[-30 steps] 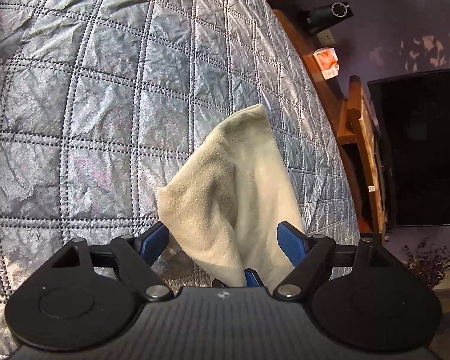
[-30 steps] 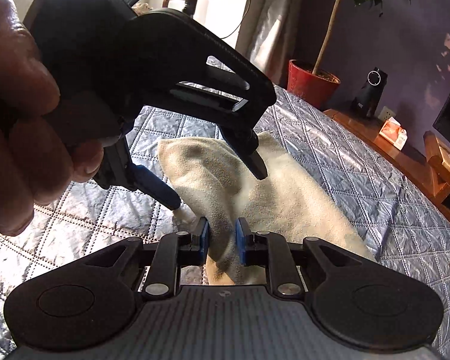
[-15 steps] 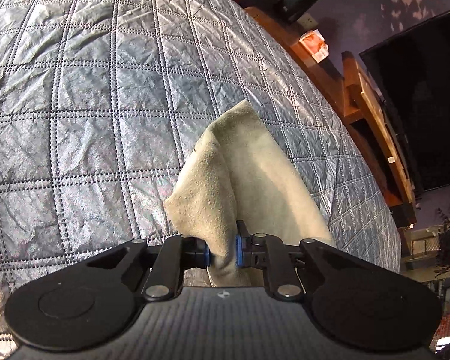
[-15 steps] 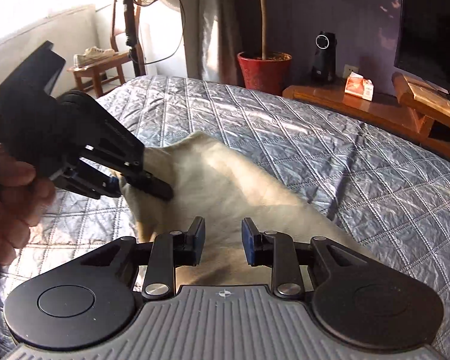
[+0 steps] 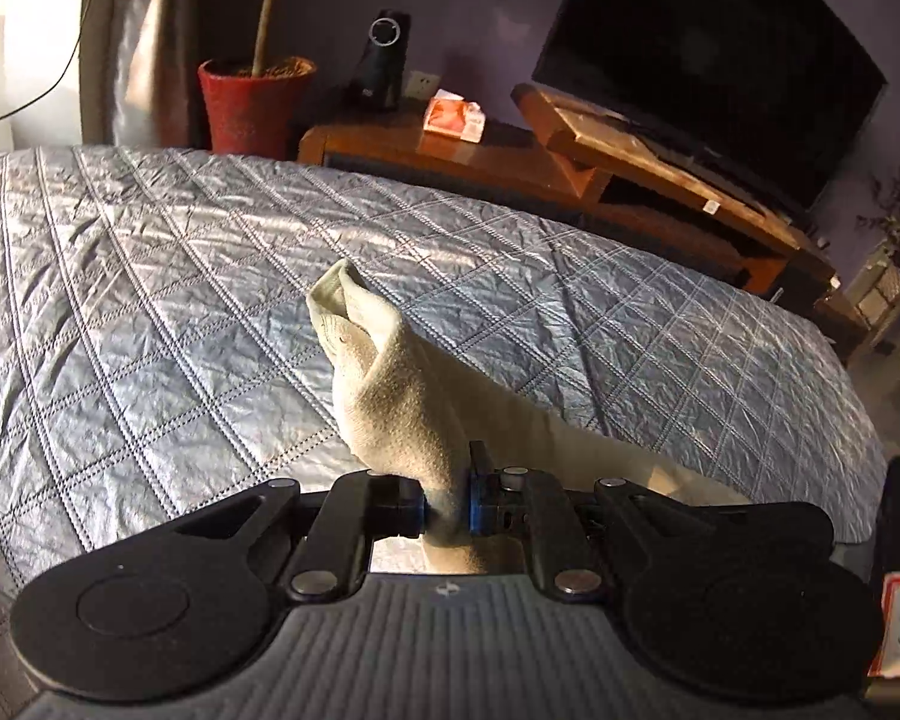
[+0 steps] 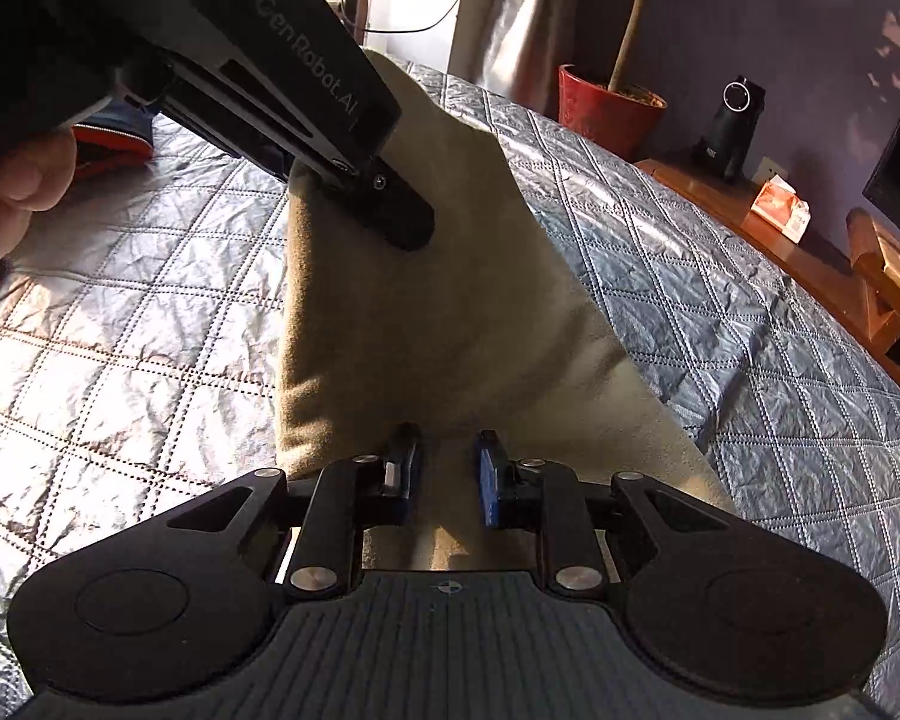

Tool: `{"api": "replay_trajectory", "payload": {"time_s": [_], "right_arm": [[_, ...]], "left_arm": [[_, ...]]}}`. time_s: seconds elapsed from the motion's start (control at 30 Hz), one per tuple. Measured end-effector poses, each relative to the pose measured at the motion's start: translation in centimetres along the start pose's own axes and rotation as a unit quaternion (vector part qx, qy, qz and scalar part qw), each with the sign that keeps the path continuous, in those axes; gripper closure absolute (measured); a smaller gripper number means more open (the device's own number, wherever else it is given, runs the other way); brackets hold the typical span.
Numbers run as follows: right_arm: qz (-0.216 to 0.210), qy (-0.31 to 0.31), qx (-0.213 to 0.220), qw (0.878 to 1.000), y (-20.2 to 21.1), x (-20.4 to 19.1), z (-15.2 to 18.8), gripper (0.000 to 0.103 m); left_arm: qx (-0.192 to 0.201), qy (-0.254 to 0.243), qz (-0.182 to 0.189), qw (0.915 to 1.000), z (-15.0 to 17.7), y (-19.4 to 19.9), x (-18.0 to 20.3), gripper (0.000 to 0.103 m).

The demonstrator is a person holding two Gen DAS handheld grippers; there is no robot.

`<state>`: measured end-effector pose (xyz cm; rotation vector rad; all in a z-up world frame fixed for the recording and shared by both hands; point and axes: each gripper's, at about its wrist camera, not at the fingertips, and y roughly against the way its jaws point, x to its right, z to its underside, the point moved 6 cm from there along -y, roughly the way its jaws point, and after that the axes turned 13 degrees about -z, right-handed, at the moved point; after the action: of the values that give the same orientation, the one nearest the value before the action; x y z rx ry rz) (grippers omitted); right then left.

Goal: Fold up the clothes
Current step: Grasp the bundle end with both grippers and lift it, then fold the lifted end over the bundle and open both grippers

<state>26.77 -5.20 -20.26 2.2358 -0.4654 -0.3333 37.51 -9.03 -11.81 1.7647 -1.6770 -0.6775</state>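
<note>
A beige terry cloth is lifted off the grey quilted bed. My left gripper pinches a bunched corner of it; its jaws are still closing on the fabric. In the right wrist view the left gripper holds the cloth high at the upper left, one finger in front and the other hidden behind the fabric. The sheet slopes down to my right gripper, whose blue pads are closing with the lower edge between them. A hand holds the left gripper.
Beyond the bed stand a red plant pot, a black speaker and a low wooden bench with an orange tissue packet and a dark TV. A red-and-dark item lies on the quilt's far left.
The left gripper went from open around the cloth corner to shut on it, then rolled and rose, lifting the corner. The right gripper kept to the cloth's lower edge.
</note>
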Motion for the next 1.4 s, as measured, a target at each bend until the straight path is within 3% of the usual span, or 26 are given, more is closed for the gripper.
{"api": "replay_trajectory", "payload": {"time_s": [0.1,0.17,0.23,0.37,0.5,0.6,0.7,0.8,0.9,1.03,1.07,1.23,1.4], "right_arm": [[-0.016,-0.013,0.009,1.000,0.3,0.4,0.1,0.076],[-0.029,-0.057,0.012,0.998,1.7,1.6,0.2,0.075],[-0.025,-0.082,0.034,0.996,4.2,2.4,0.6,0.065],[-0.054,-0.105,0.008,0.993,4.6,2.3,3.6,0.062],[-0.055,-0.112,0.028,0.992,3.8,1.8,3.9,0.056],[-0.058,-0.090,0.031,0.994,3.7,1.2,3.8,0.044],[-0.070,-0.172,0.058,0.981,6.0,3.3,4.5,0.045],[-0.045,-0.241,0.068,0.967,8.8,4.4,7.4,0.031],[-0.011,-0.263,0.082,0.961,9.8,3.8,9.7,0.033],[-0.025,-0.357,0.177,0.917,10.0,4.6,12.1,0.033],[-0.027,-0.364,0.188,0.912,10.0,4.6,12.4,0.033],[-0.044,-0.353,0.200,0.913,9.9,5.0,13.2,0.037],[-0.036,-0.322,0.196,0.925,9.6,4.7,13.1,0.039]], "left_arm": [[0.040,-0.083,0.003,0.9958,0.4,1.6,2.0,0.092],[0.056,-0.116,0.004,0.9916,0.9,1.4,2.2,0.092],[0.061,-0.128,0.018,0.9898,0.9,1.1,2.4,0.092],[0.074,-0.155,0.044,0.9842,0.9,0.7,3.3,0.092],[0.082,-0.215,0.069,0.9707,2.0,1.4,5.1,0.092],[0.084,-0.262,0.082,0.9578,2.9,1.3,6.6,0.092],[0.087,-0.285,0.094,0.9500,3.2,1.3,7.3,0.093],[0.089,-0.306,0.096,0.9429,3.4,1.2,7.8,0.093],[0.087,-0.312,0.101,0.9406,3.5,0.8,8.2,0.093],[0.094,-0.329,0.109,0.9332,3.6,0.5,9.1,0.093],[0.095,-0.334,0.111,0.9310,3.7,0.4,9.4,0.093],[0.102,-0.371,0.125,0.9147,5.2,0.7,11.3,0.093],[0.097,-0.375,0.146,0.9105,5.2,0.7,12.2,0.093]]}}
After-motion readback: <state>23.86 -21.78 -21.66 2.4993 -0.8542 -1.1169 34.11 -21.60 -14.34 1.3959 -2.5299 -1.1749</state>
